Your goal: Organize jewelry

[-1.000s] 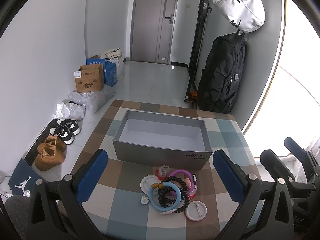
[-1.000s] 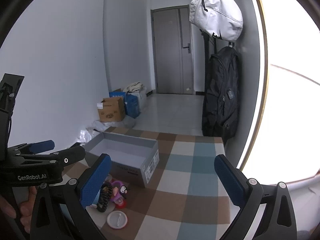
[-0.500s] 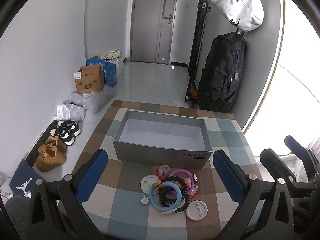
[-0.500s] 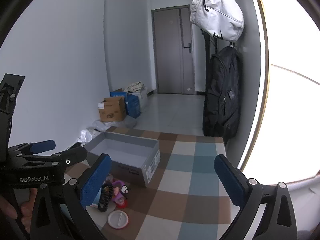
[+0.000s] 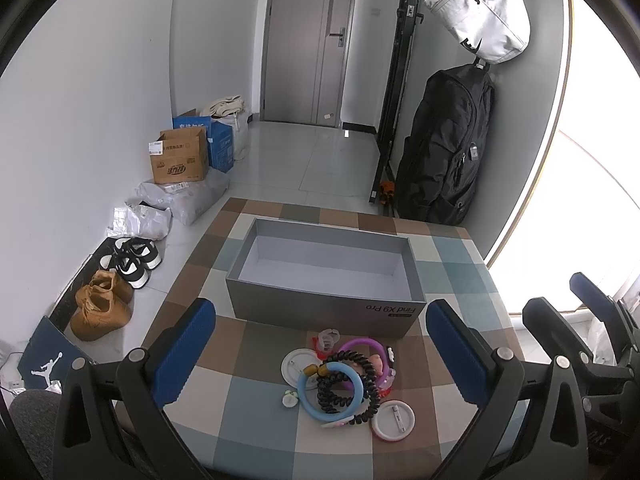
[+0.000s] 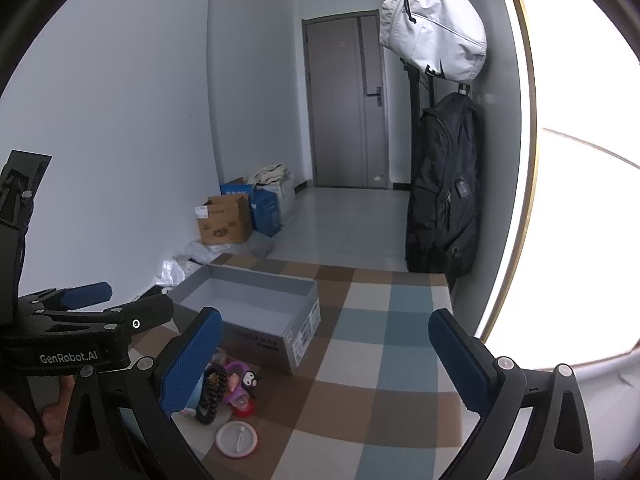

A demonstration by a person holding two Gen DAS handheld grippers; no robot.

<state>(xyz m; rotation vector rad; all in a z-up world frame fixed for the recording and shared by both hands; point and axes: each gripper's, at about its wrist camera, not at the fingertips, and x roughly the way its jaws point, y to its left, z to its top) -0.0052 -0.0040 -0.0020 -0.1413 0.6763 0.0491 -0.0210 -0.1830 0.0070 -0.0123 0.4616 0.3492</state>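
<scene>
Both grippers gape wide and empty: left gripper (image 5: 320, 352) hovers above the pile (image 5: 344, 380) at lower centre, just below the box (image 5: 324, 308); right gripper (image 6: 324, 360) aims over bare cloth. Bracelets look light and tangled; the blue ring's (image 5: 306, 394) outer edge seems the easiest hold.
</scene>
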